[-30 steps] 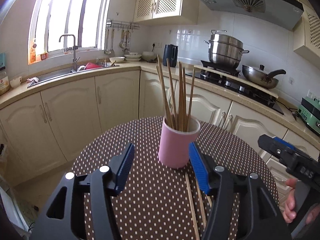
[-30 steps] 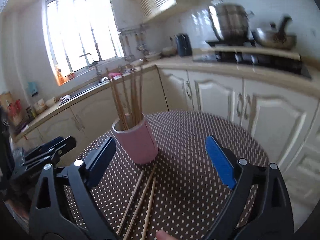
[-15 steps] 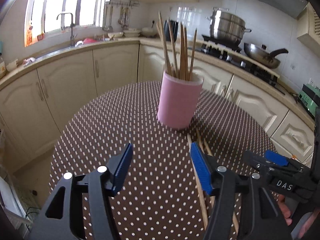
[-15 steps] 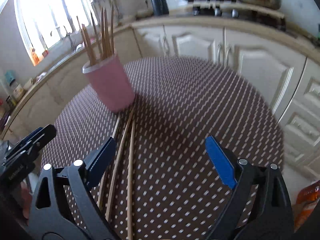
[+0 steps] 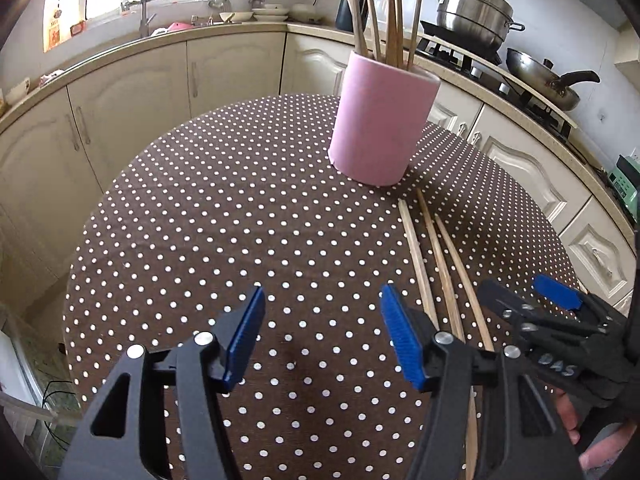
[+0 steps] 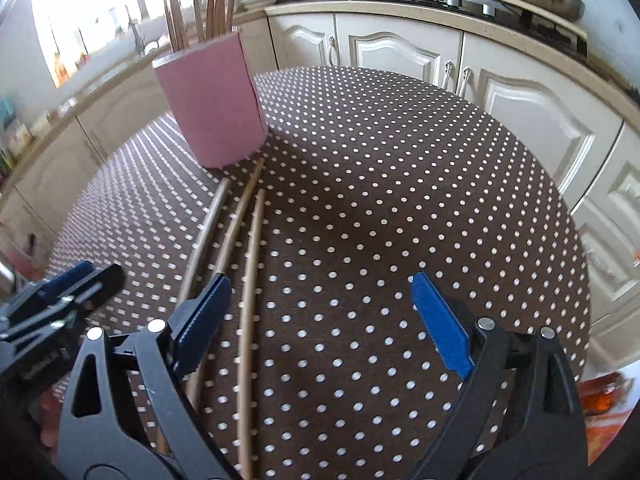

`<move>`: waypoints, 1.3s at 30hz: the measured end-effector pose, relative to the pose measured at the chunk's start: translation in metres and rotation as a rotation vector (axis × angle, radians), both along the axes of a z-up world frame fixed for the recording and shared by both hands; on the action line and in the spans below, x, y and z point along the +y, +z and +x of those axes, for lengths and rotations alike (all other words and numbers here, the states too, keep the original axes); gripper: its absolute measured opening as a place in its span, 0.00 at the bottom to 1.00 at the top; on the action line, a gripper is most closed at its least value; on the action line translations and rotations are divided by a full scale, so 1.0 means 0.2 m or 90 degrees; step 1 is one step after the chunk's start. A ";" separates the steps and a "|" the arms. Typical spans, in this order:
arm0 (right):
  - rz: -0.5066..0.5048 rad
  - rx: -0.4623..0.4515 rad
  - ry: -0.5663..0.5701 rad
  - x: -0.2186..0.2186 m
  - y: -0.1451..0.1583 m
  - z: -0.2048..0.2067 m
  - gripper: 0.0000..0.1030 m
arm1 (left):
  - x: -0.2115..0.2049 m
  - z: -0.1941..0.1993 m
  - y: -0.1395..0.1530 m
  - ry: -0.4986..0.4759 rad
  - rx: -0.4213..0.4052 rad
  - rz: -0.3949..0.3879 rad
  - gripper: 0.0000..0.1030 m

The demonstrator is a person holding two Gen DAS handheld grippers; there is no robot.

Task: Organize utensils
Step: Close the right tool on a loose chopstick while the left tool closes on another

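Left wrist: left gripper [image 5: 322, 332] jaws released, nothing between | right gripper [image 6: 320, 320] jaws released over table [image 6: 400, 168] | three chopsticks [image 6: 248, 280] flat beside pink cup [image 6: 212, 100], more upright inside.

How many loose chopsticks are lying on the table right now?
3. All lie side by side on the dotted tablecloth, tips near the pink holder: left one, middle one, right one. Their near ends pass under the right gripper, so more could be hidden there.
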State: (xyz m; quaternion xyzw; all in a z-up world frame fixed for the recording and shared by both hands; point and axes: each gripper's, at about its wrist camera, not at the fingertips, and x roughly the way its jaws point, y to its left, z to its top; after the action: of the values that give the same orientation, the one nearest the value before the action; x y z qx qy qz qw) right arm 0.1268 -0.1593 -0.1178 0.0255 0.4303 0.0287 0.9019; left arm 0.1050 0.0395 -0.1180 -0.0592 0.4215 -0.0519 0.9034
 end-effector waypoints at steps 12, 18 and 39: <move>-0.034 -0.008 0.046 0.06 -0.01 0.01 0.19 | -0.06 0.04 0.01 -0.010 0.004 0.003 0.59; 0.062 -0.003 0.038 -0.07 -0.01 0.02 0.06 | -0.15 0.10 0.05 -0.027 -0.002 0.013 0.59; 0.205 0.007 0.038 -0.22 -0.03 0.04 0.06 | -0.48 0.34 -0.04 -0.030 0.029 0.113 0.47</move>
State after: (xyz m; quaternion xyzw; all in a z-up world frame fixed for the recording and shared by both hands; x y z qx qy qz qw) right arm 0.1340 -0.2025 -0.1229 0.1570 0.4254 0.1239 0.8826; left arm 0.1727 -0.0568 -0.1265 0.0298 0.4462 -0.0338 0.8938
